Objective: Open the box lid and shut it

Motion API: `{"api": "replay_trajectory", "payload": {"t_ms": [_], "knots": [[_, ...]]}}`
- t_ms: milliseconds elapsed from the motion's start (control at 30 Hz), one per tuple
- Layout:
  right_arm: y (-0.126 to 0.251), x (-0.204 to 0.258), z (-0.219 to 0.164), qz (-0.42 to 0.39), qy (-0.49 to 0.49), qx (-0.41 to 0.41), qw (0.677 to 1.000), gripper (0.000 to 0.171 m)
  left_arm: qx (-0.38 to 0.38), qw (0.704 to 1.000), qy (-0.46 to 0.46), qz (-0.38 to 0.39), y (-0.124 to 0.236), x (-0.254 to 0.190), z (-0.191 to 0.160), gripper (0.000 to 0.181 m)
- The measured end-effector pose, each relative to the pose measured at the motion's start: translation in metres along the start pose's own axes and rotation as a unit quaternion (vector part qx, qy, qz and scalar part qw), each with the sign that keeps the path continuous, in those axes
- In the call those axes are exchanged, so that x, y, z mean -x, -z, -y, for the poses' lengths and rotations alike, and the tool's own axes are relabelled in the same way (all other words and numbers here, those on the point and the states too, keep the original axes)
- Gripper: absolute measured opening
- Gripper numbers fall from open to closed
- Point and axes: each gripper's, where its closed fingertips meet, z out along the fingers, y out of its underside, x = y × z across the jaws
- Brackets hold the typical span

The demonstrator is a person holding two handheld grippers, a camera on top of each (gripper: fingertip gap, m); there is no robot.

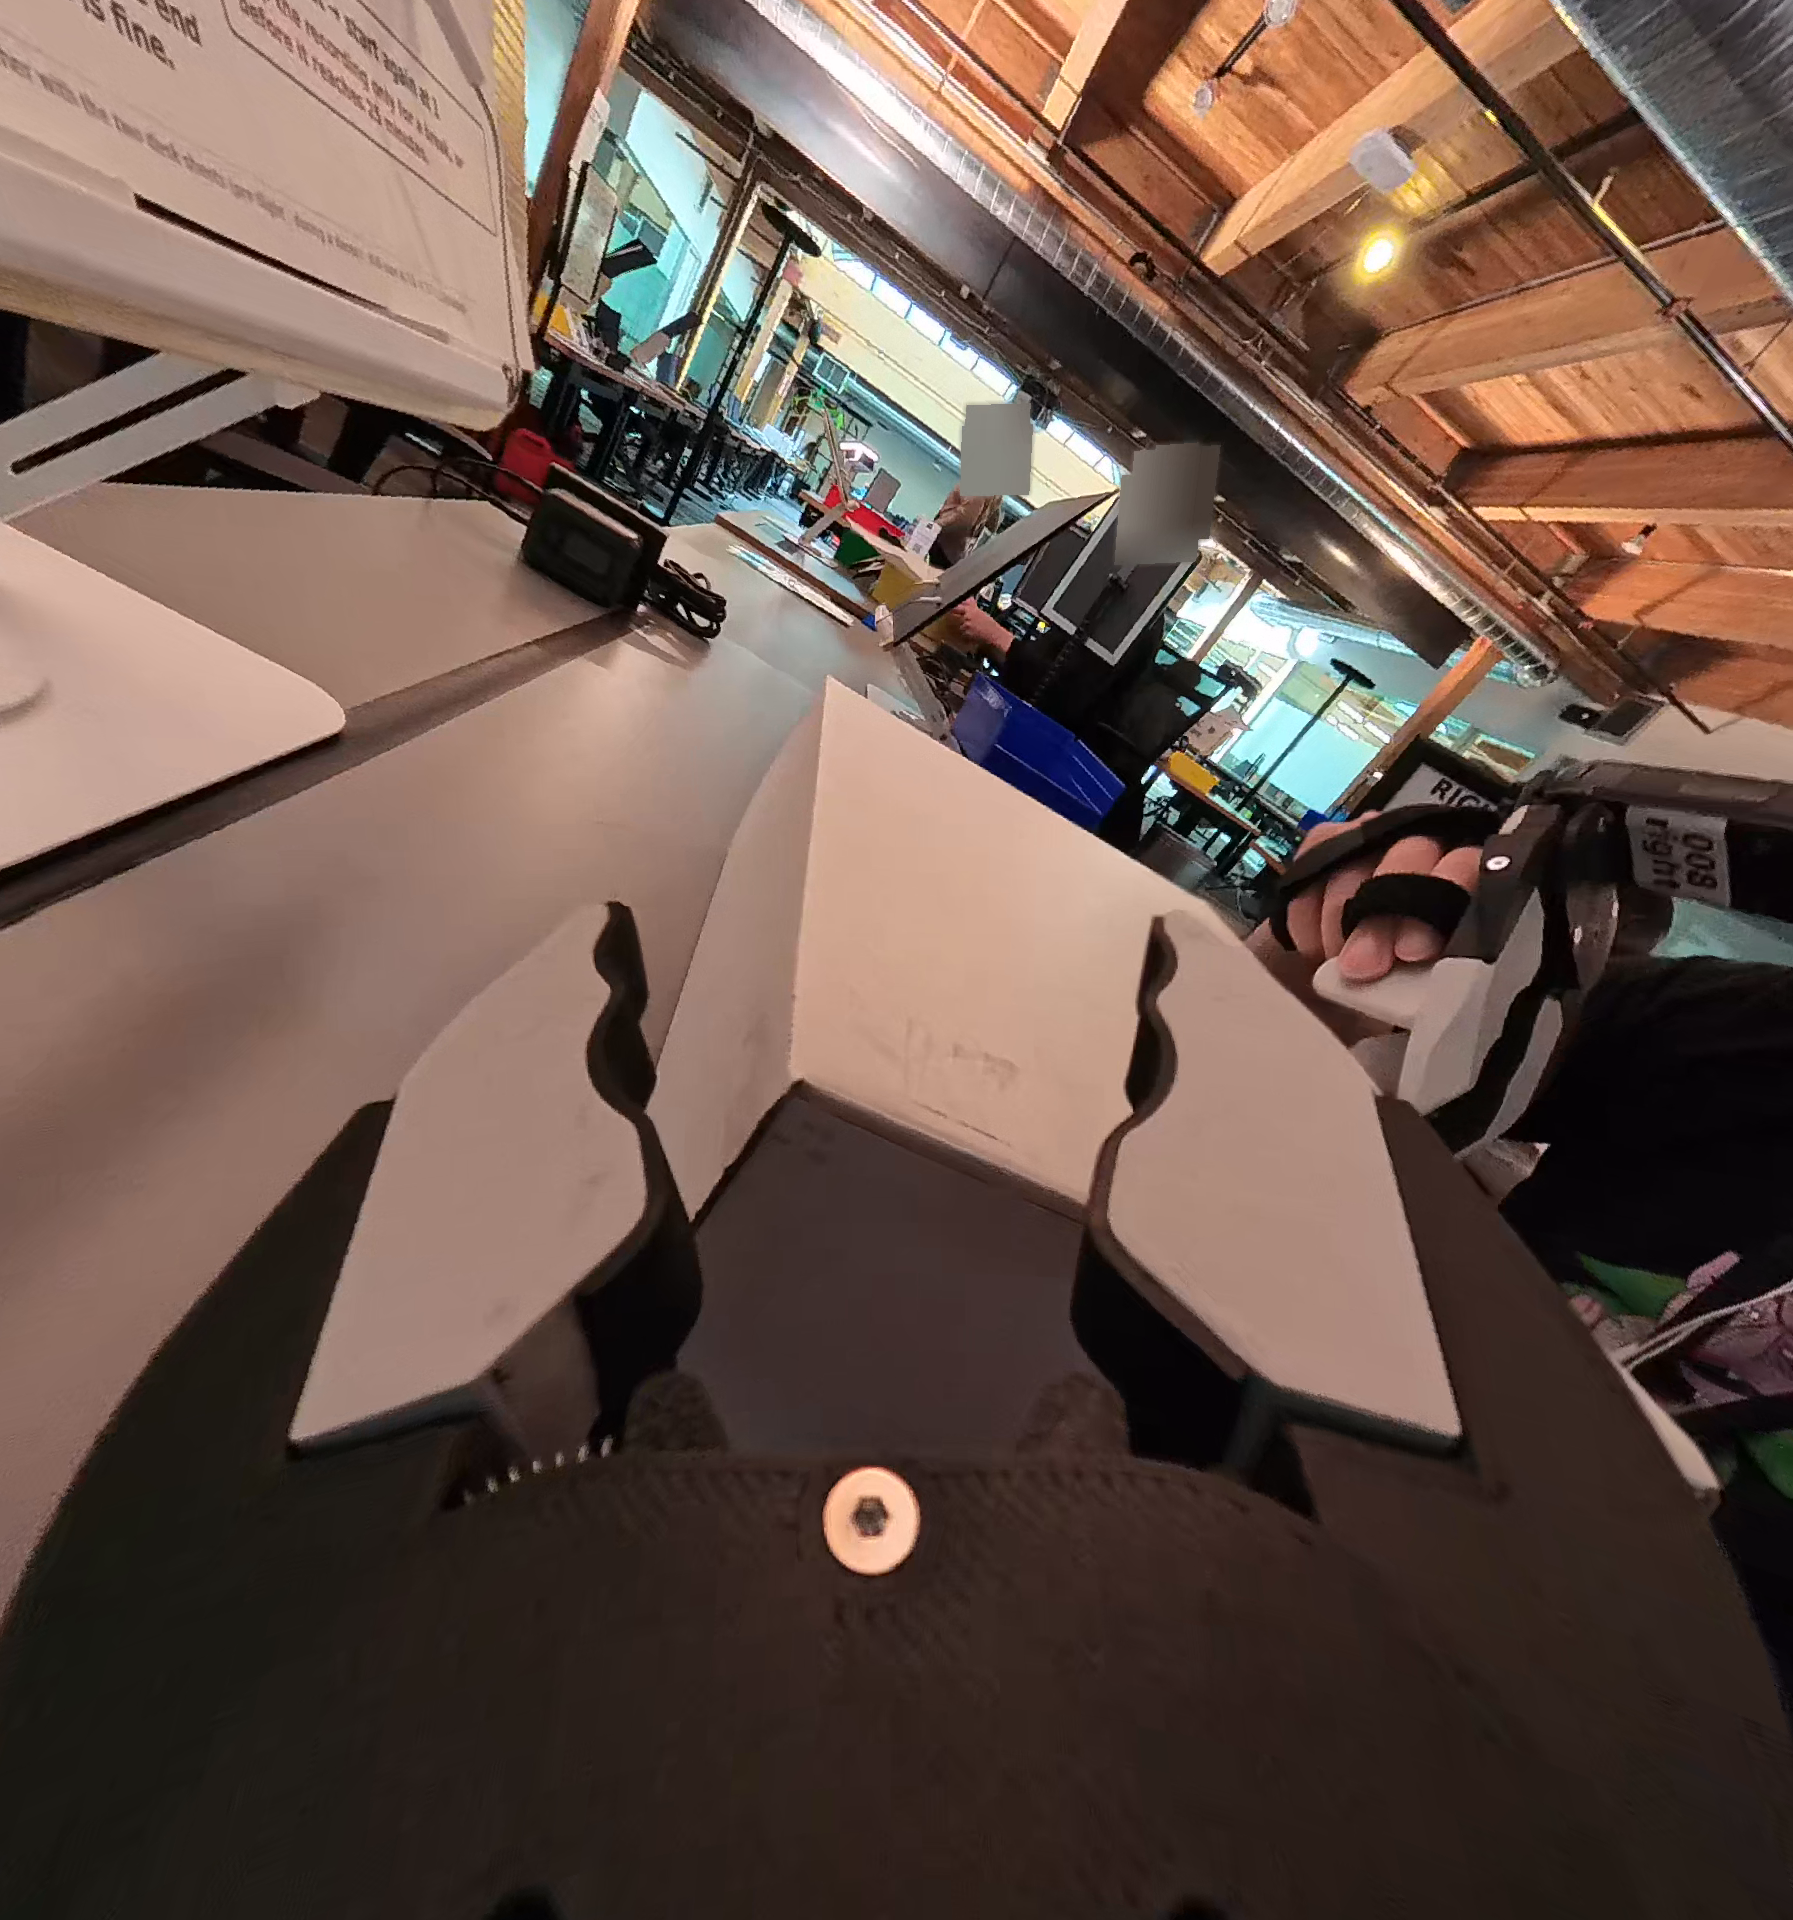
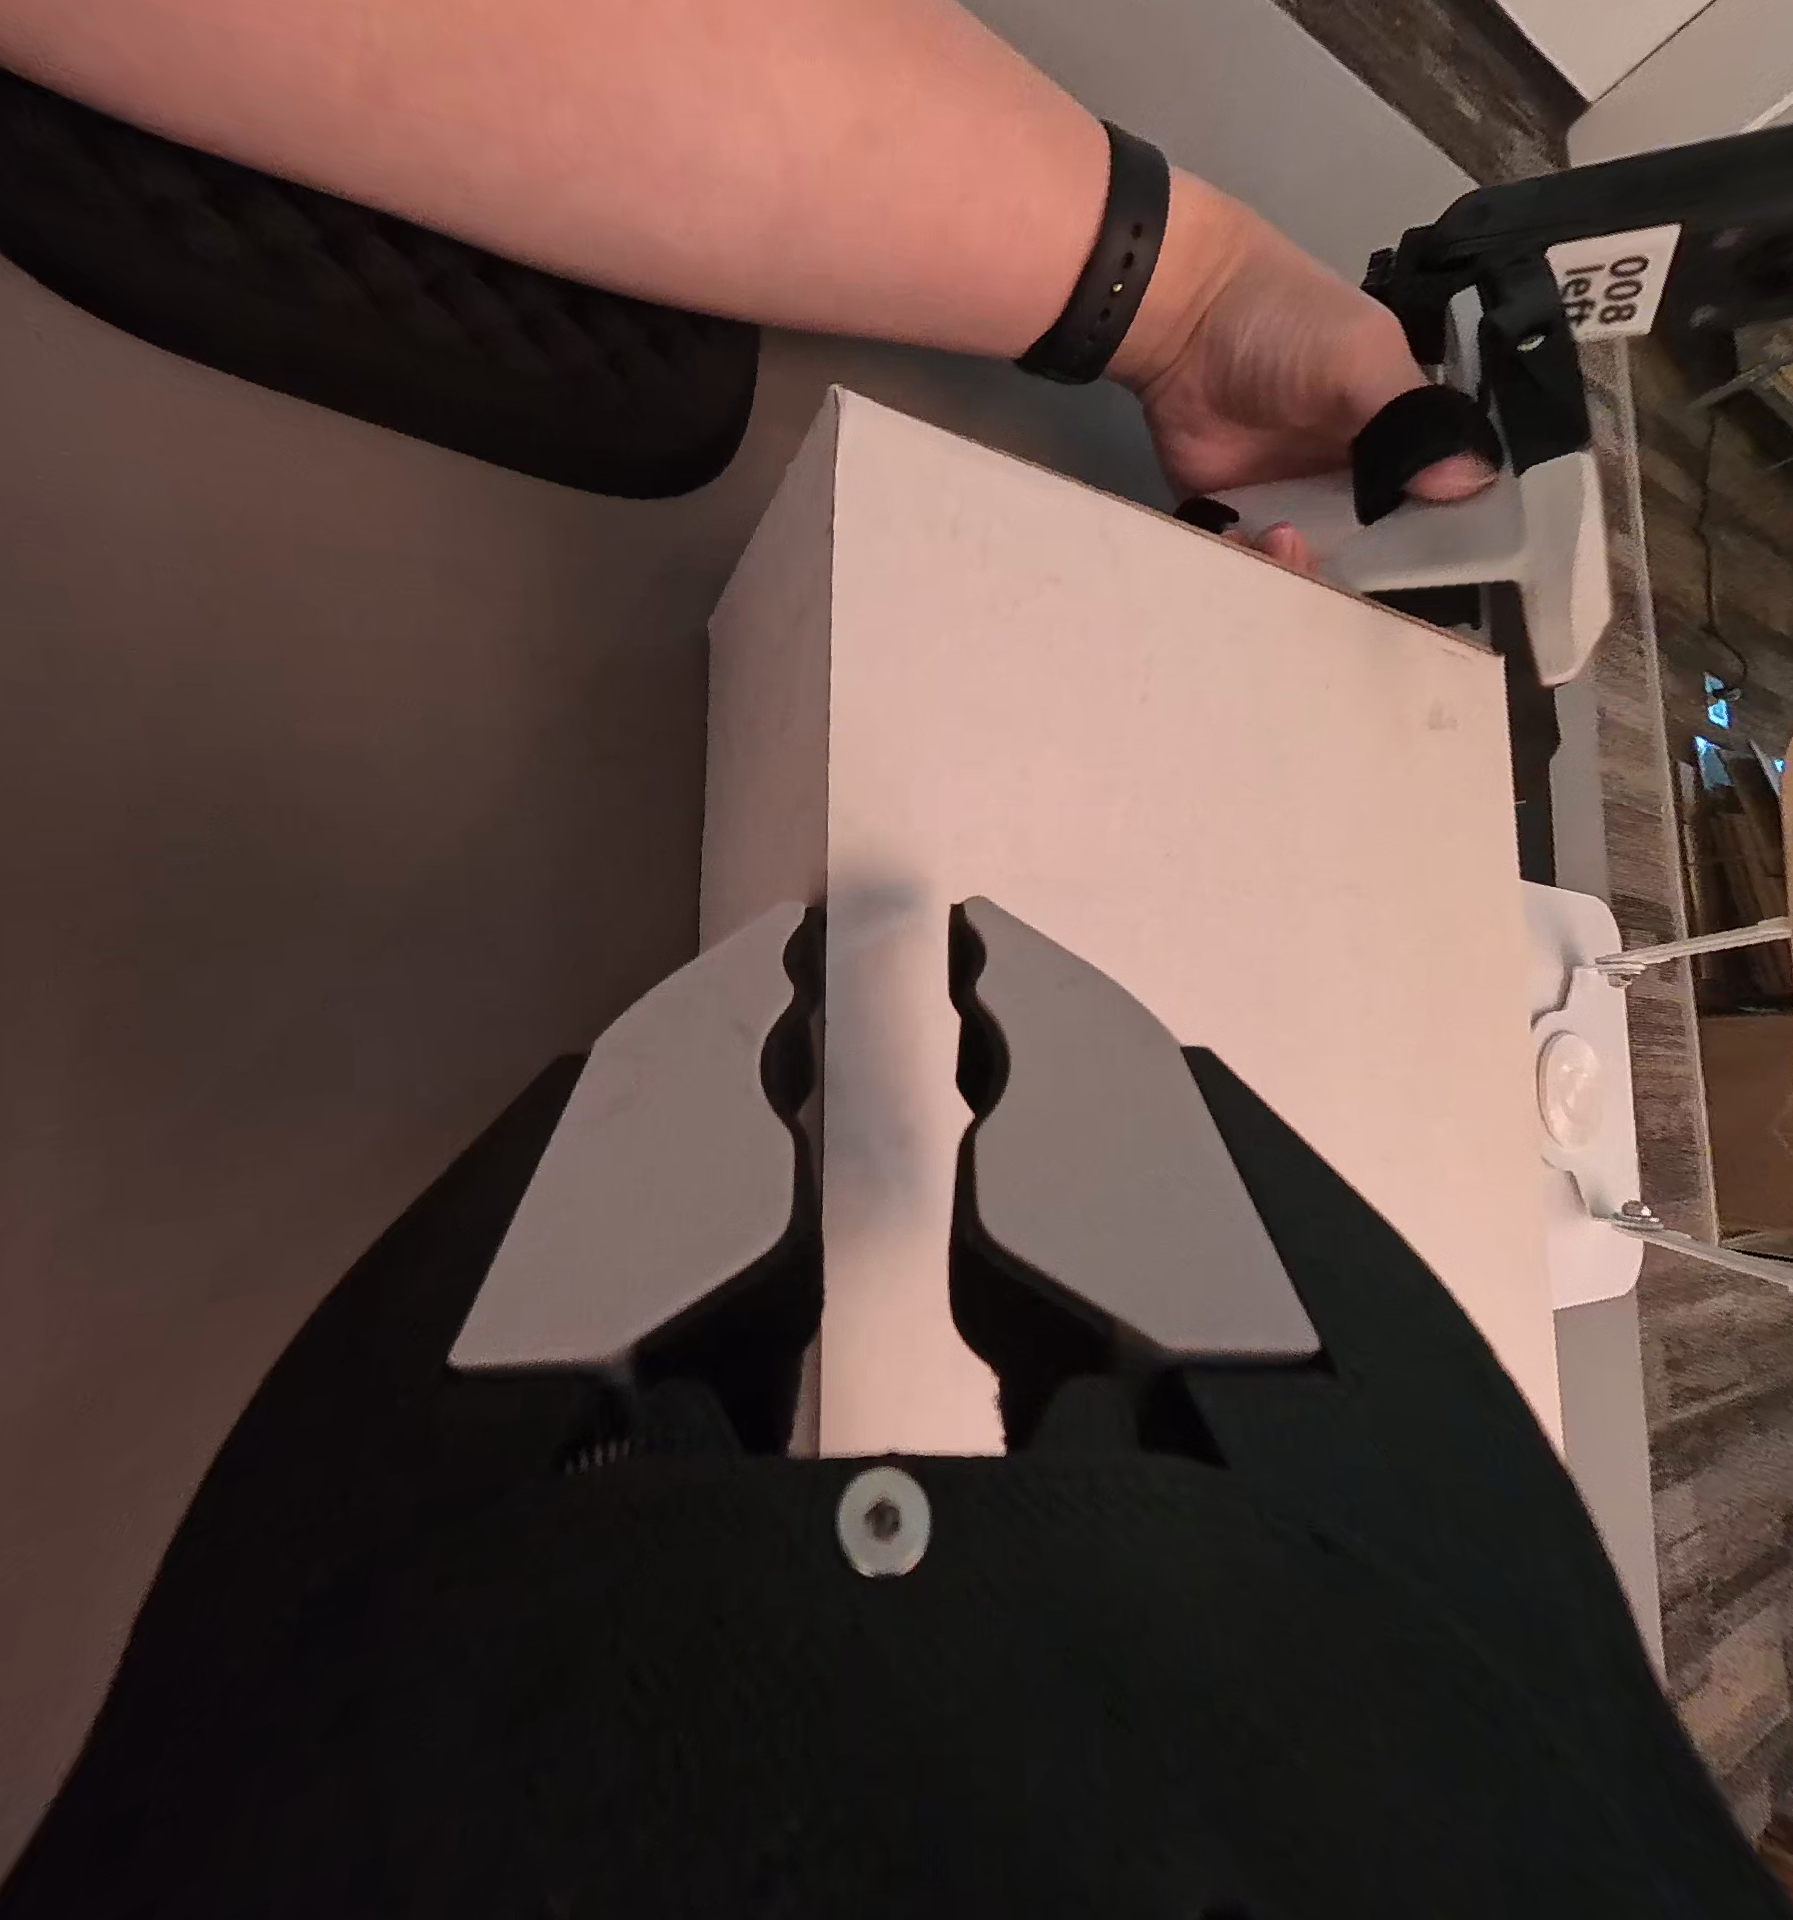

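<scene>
A box with a white lid [image 1: 871,831] and a dark base [image 1: 871,1278] lies on the grey table [image 1: 404,935]. My left gripper [image 1: 887,925] has its jaws wide, with the box's near end between them. The dark base fills the gap and touches both fingers. The lid sits down on the base. My right gripper [image 2: 881,904] has its jaws close together astride the long edge of the lid [image 2: 1131,727], with its left finger against the side wall. Each gripper shows at the box's far end in the other view: the right gripper [image 1: 1391,1008] and the left gripper [image 2: 1443,540].
A white monitor stand base [image 1: 92,727] and a monitor [image 1: 248,208] stand at the left. A small black device [image 1: 591,545] with cables lies farther back. A black pad [image 2: 352,312] lies on the table under the person's forearm [image 2: 663,135]. The table edge [image 2: 1588,1455] drops to the floor.
</scene>
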Motion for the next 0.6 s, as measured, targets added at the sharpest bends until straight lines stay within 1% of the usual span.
{"api": "replay_trajectory", "payload": {"t_ms": [100,167,233,300,400,500,533,600], "knots": [[0.001,0.0,0.0,0.002,-0.001,-0.002,1.0,0.022,0.012,1.0,-0.011,0.007,0.001,0.001,-0.003,0.087],[0.001,0.002,-0.001,0.006,0.0,0.0,1.0,0.018,0.02,1.0,-0.015,0.019,0.005,0.004,-0.003,0.078],[0.0,0.003,-0.002,0.007,0.006,0.003,1.0,0.017,0.019,0.999,-0.008,0.038,0.01,0.01,-0.002,0.078],[0.0,0.004,-0.002,0.008,0.008,0.003,1.0,0.016,0.025,0.999,0.009,0.039,0.013,0.011,-0.003,0.076],[0.001,0.004,-0.002,0.011,0.007,0.002,1.0,0.014,0.052,0.998,0.013,0.043,0.011,0.013,-0.01,0.06],[0.002,0.003,-0.002,0.007,0.011,0.003,1.0,0.012,0.072,0.996,0.011,0.049,0.008,0.015,-0.015,0.051],[0.002,0.003,-0.002,0.004,0.014,0.002,1.0,0.011,0.074,0.996,0.015,0.045,0.007,0.014,-0.015,0.041],[0.002,0.003,-0.002,0.006,0.015,0.002,1.0,0.011,0.075,0.996,0.018,0.044,0.006,0.013,-0.016,0.038]]}}
